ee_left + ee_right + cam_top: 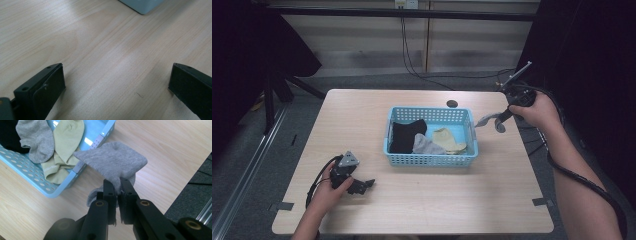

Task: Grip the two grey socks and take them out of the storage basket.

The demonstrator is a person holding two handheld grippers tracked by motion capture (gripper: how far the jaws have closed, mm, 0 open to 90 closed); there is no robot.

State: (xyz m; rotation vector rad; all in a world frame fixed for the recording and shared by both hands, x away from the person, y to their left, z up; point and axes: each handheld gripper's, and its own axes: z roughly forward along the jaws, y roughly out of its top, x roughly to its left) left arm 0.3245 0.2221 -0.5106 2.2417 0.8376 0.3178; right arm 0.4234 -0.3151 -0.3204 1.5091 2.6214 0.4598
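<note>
Grey sock (113,161) hangs pinched in the right gripper's (118,185) closed fingers, its length reaching toward the blue basket's (430,159) right rim above the table (362,115), while the left gripper (116,82) rests wide open near the front-left.

Even overhead light brightens the table (422,200), dark room edges; the basket (142,6) corner is blurred, glare streaks its floor

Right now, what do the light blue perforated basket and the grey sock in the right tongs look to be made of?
Light blue perforated basket: likely moulded plastic, smooth with even punched holes. Grey sock: soft knitted fabric, matte, with fine ribbing.
</note>
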